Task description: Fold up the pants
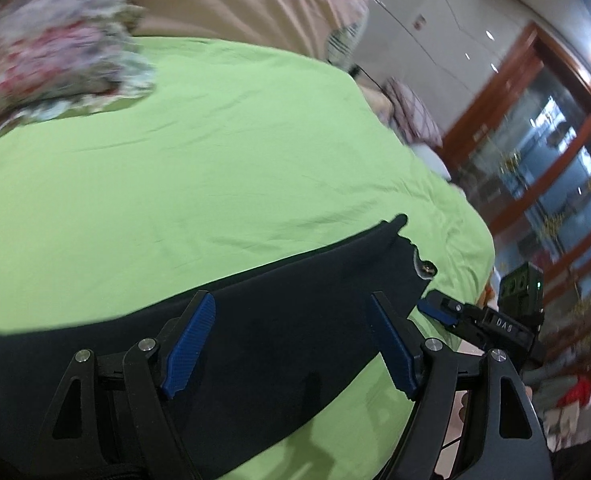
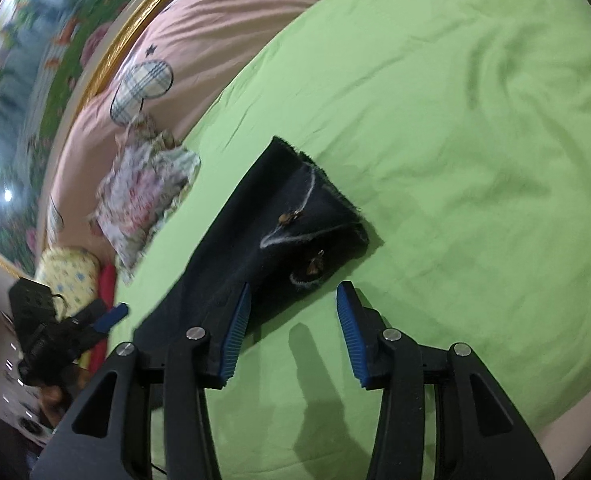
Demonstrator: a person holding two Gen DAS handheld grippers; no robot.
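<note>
**Both claws wide open by the dark pants**

Blue pads (image 1: 191,344) of the left claw (image 1: 291,344) sat closest to the left camera, spread wide apart and pinching nothing. Dark pants (image 1: 255,312) lay flat on the green sheet (image 1: 215,152), right under and between those pads. From this claw, the long strip of pants ran from about 8 o'clock up to 2 o'clock, ending at a frayed edge with small metal bits. The right claw (image 1: 439,310) poked in at about 3 o'clock, just beside that end.

From the right camera, the right claw (image 2: 293,332) was spread open too and held nothing. The pants (image 2: 279,232) lay at about 11 o'clock from it, with the strip stretching from 7 o'clock up to 12 o'clock. Its left pad (image 2: 237,332) hung over the cloth edge; its right pad (image 2: 353,336) hung over bare sheet. The left claw (image 2: 111,316) showed at 9 o'clock.

I think the left claw was nearer the middle, and the right claw nearer the end to fold over.
</note>
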